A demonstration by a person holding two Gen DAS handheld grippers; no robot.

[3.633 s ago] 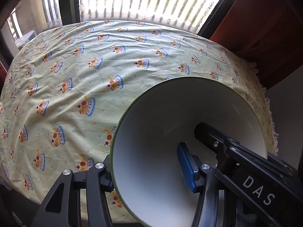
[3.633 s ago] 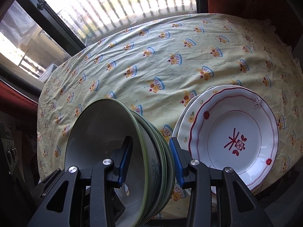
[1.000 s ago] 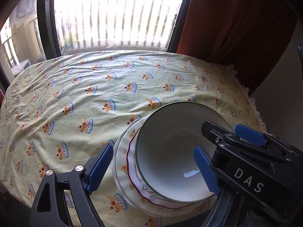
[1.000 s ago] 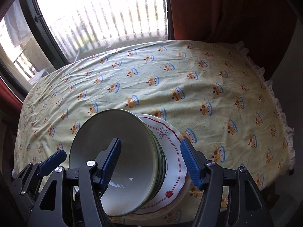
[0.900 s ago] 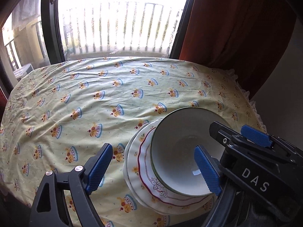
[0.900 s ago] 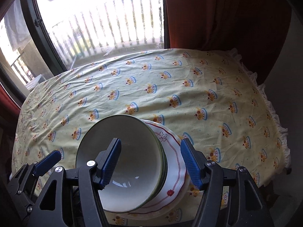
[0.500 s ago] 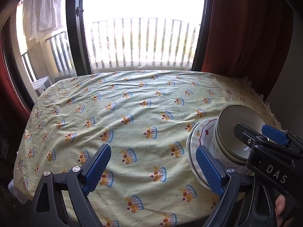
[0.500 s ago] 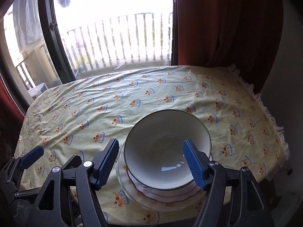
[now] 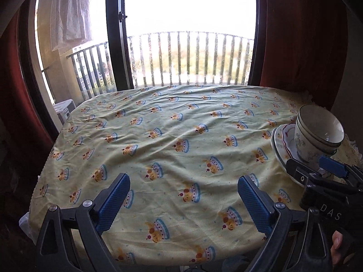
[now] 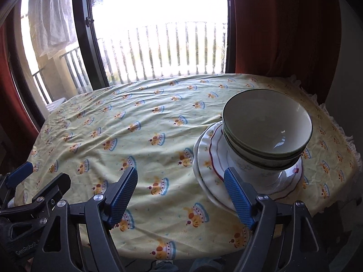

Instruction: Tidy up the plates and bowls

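A nest of green-rimmed white bowls (image 10: 266,129) stands upright on a pile of plates (image 10: 207,165), the top one red-trimmed, at the table's near right corner. The left wrist view has the same bowls (image 9: 317,133) and plates (image 9: 280,145) at its far right. My right gripper (image 10: 181,192) hovers in front and to the left of the pile, jaws opening, nothing between them. My left gripper (image 9: 185,200) hangs over bare cloth near the front edge, jaws opening and empty. The right gripper's body (image 9: 324,181) shows at the right of the left wrist view.
A yellow tablecloth (image 9: 172,140) with a crown print covers the table. Behind it stand a window with balcony railing (image 9: 188,59) and red curtains (image 10: 283,27). The cloth's frilled edge (image 10: 335,124) drops off close to the right of the plates.
Both grippers let go of the bowls and pulled back toward the near edge. The left one swung left, so the pile slid to the right of its view. Both jaws widened.
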